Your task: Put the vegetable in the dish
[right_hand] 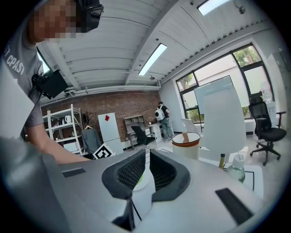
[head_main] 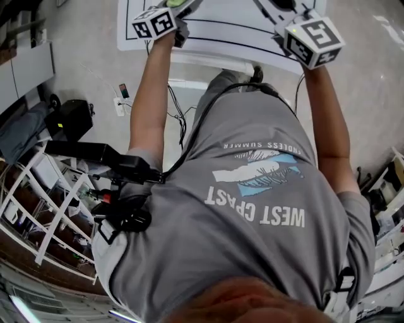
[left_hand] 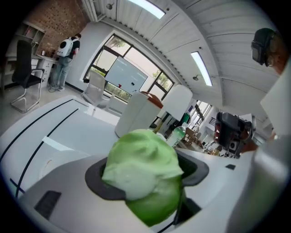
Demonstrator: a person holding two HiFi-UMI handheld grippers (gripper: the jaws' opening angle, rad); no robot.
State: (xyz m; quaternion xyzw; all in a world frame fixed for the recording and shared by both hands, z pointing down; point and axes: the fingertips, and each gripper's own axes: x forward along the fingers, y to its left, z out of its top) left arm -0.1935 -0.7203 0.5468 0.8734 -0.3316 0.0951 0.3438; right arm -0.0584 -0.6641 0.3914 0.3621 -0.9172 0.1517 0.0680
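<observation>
A pale green leafy vegetable (left_hand: 144, 175) fills the middle of the left gripper view. My left gripper (left_hand: 146, 169) is shut on it, its dark pads pressing both sides, above a white table (left_hand: 68, 132) with black lines. In the head view the left gripper (head_main: 178, 6) reaches over that table's near edge with a bit of green at its tip. My right gripper (right_hand: 148, 157) is held level with its mesh pads closed to a thin slit and nothing between them. Something white with a green edge (right_hand: 140, 178) shows through the slit. I cannot make out a dish.
A tall white container with an orange rim (left_hand: 136, 113) and a green-capped bottle (left_hand: 176, 135) stand on the table ahead, next to a tall white board (right_hand: 218, 118). A person stands at a far desk (left_hand: 63, 63). White shelving (head_main: 44, 208) is at my left.
</observation>
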